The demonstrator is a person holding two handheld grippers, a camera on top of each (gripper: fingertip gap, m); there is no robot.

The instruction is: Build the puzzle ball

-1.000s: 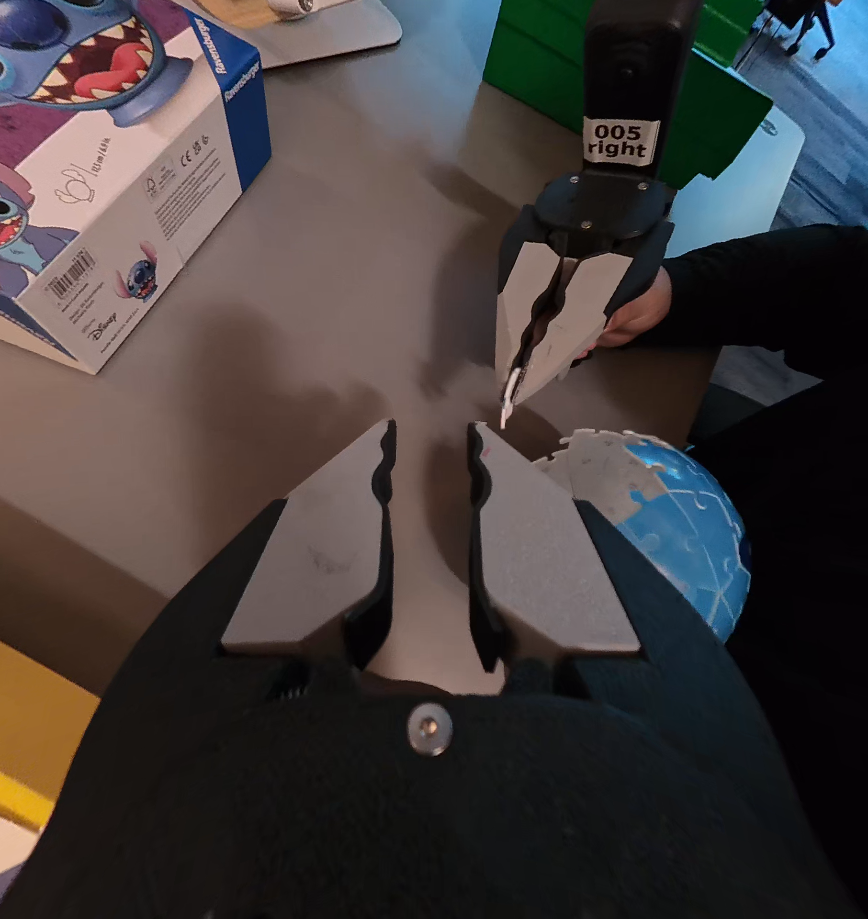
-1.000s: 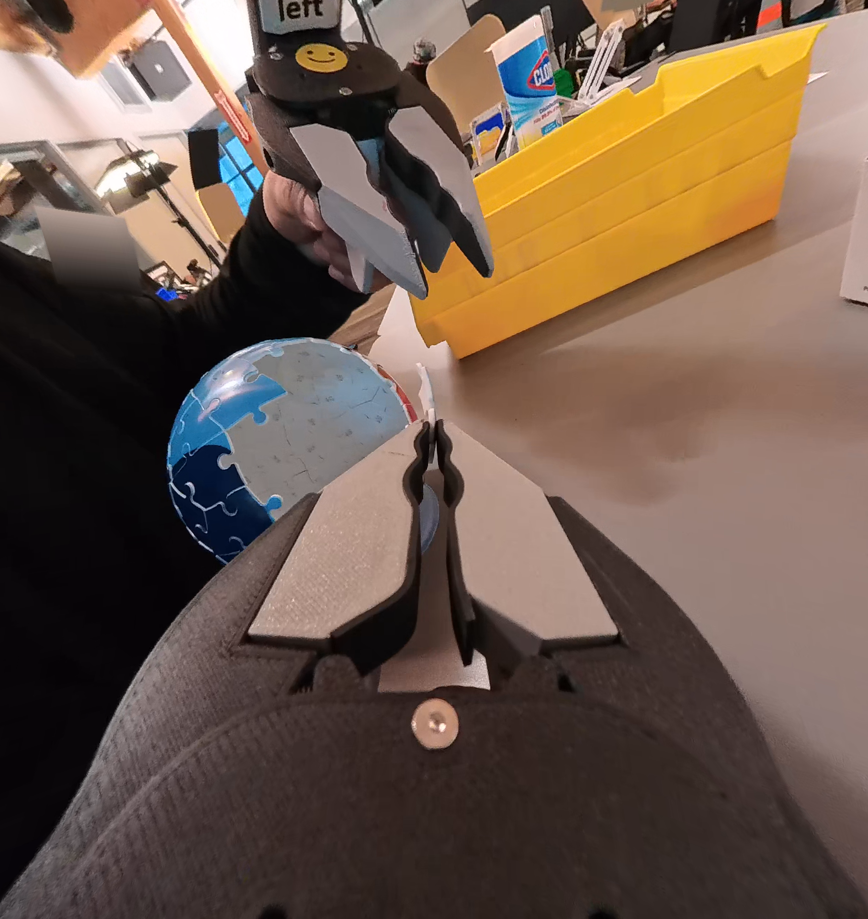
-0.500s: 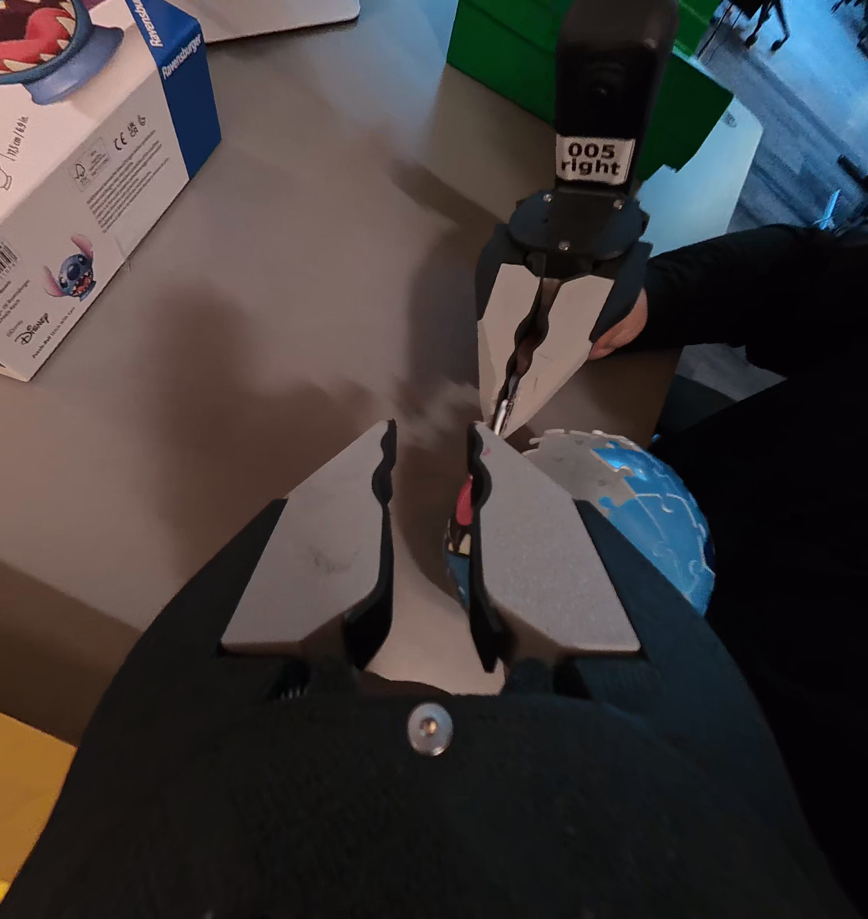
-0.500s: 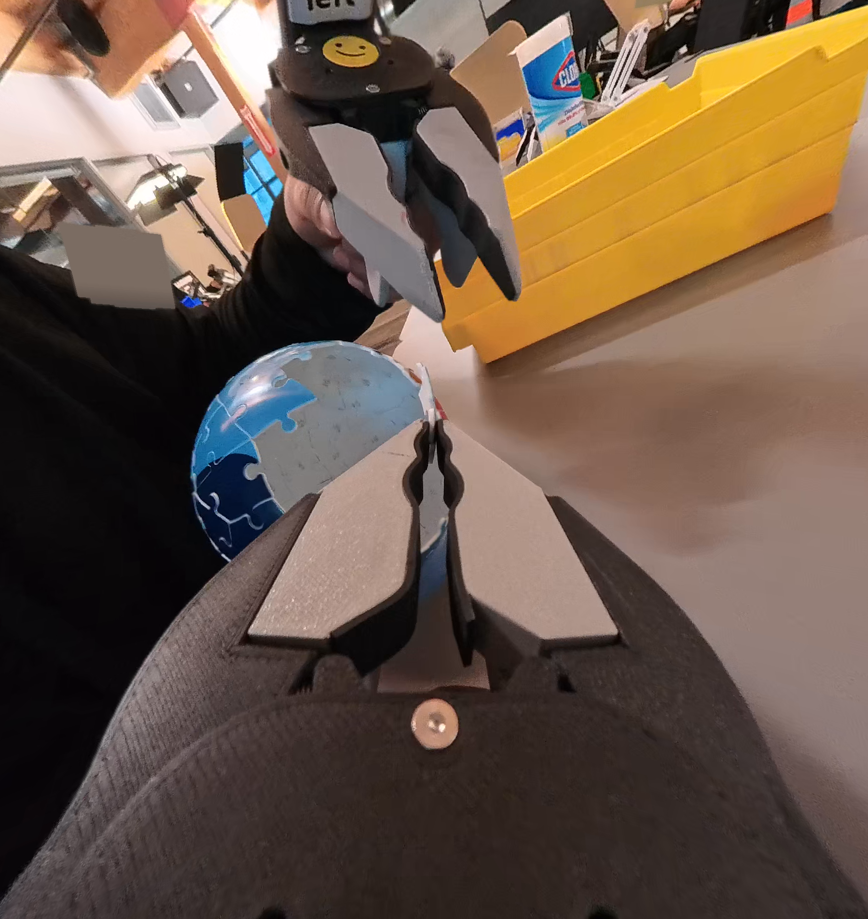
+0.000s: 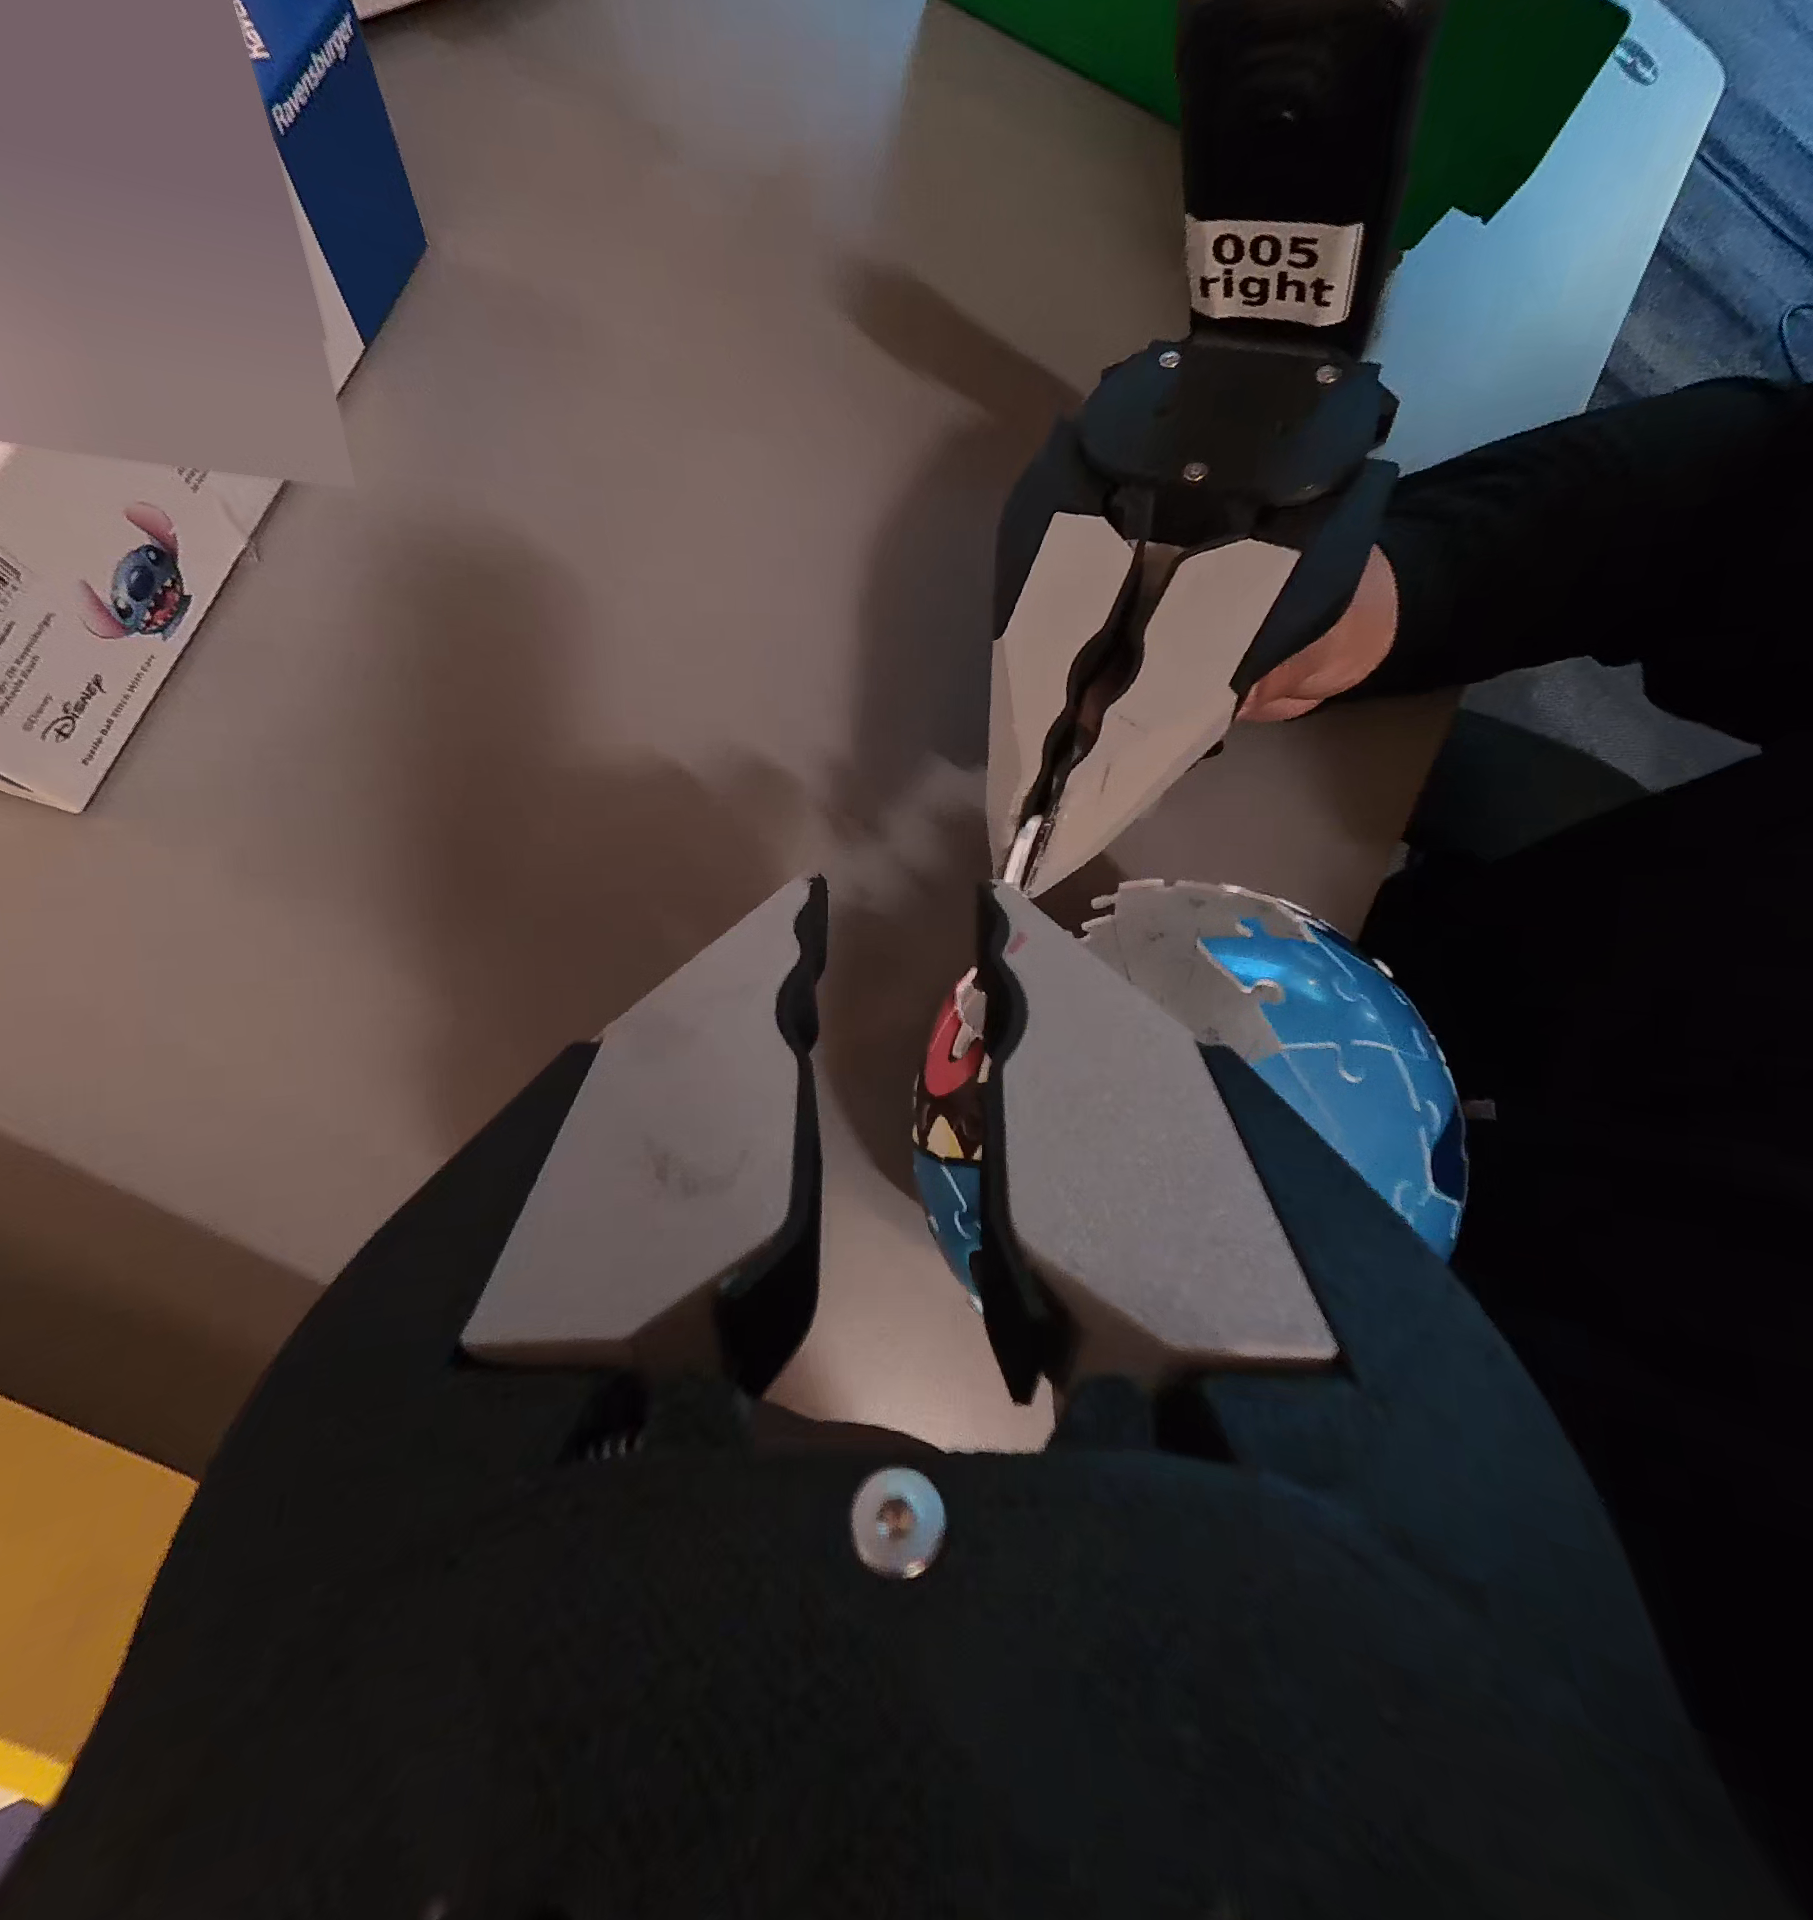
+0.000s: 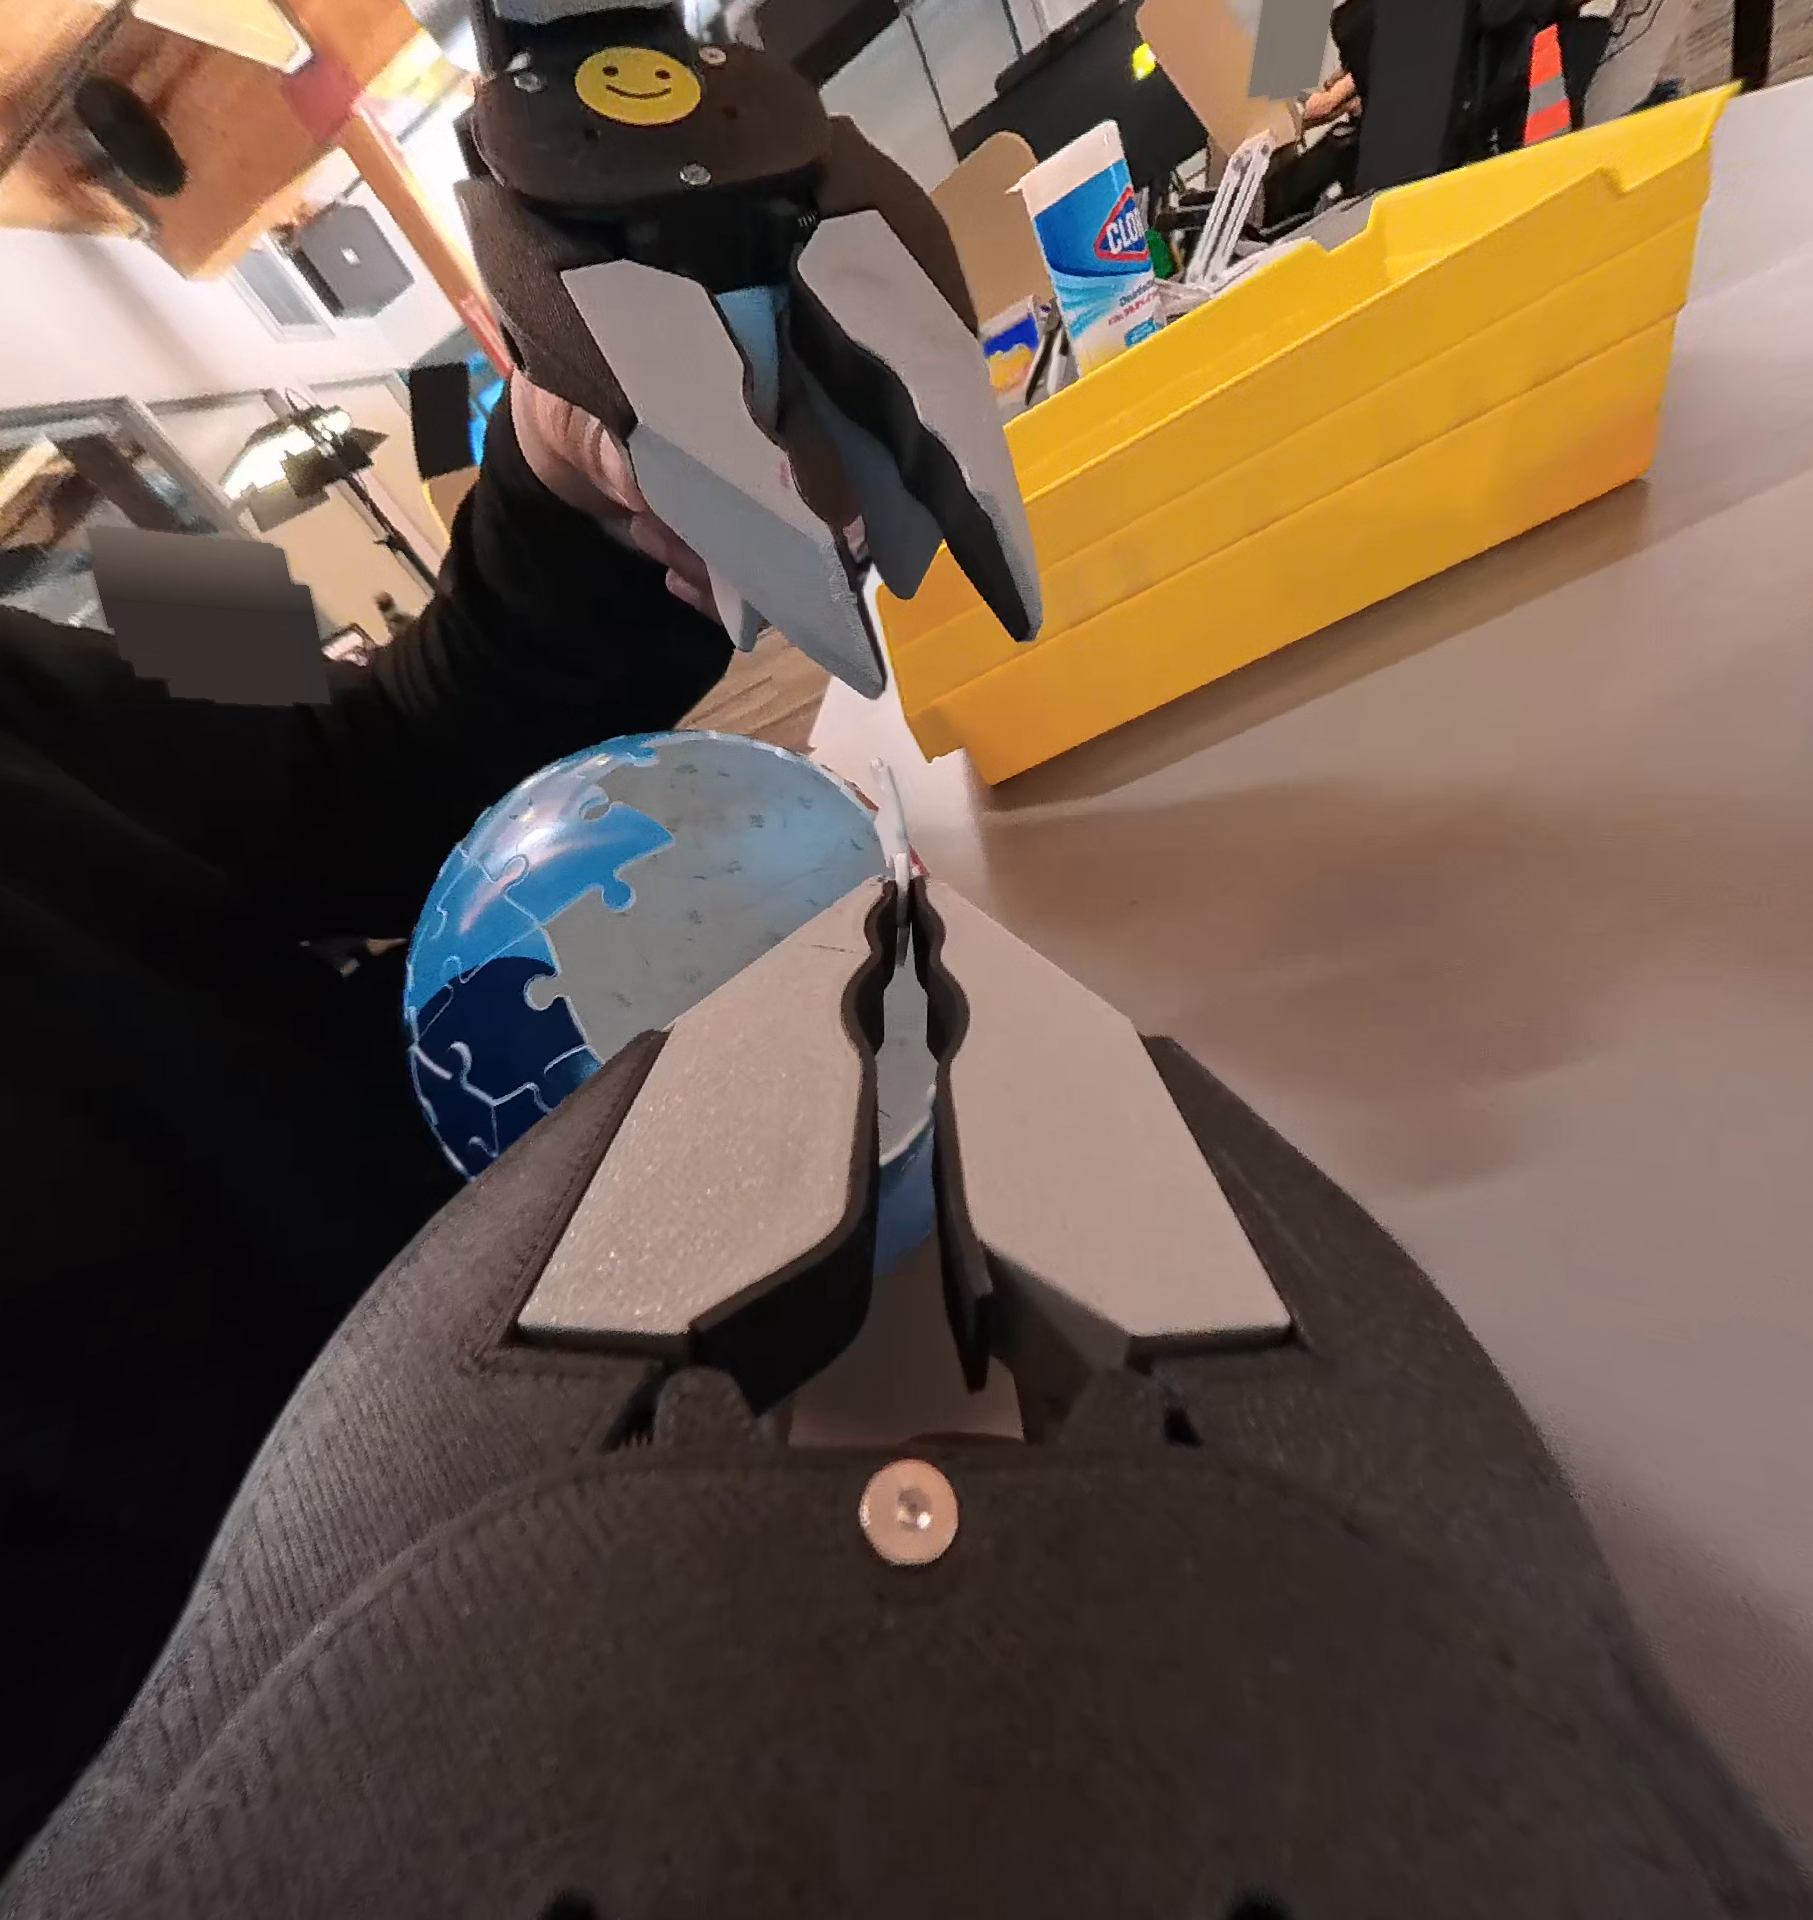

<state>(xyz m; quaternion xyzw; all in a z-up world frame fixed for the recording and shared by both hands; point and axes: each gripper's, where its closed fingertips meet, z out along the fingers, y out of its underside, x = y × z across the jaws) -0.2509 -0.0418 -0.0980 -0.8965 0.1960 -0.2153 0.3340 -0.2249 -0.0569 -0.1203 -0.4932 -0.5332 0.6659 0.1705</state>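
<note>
The puzzle ball (image 5: 1328,1039) is partly built, with blue, dark blue and grey-backed pieces, and sits by the table edge against the person's dark clothing. It also shows in the right wrist view (image 6: 673,883). My right gripper (image 6: 902,894) is shut on a thin white puzzle piece (image 6: 889,821), held edge-on just above the ball's upper rim. In the left wrist view the right gripper (image 5: 1027,868) points down at the ball. My left gripper (image 5: 902,894) is open and empty above the ball, which lies under its right finger. It hangs above the ball in the right wrist view (image 6: 938,649).
A white and blue puzzle box (image 5: 102,644) lies at the left on the grey table (image 5: 621,520). A green bin (image 5: 1504,94) stands at the back. A yellow bin (image 6: 1297,468) holding a wipes canister (image 6: 1089,249) stands behind the left gripper. My right fingertips sit around 4 cm from my left ones.
My left gripper has moved over the ball, which now shows between its fingers. My right gripper has brought the piece closer to the ball's upper rim. Both grips are unchanged.
</note>
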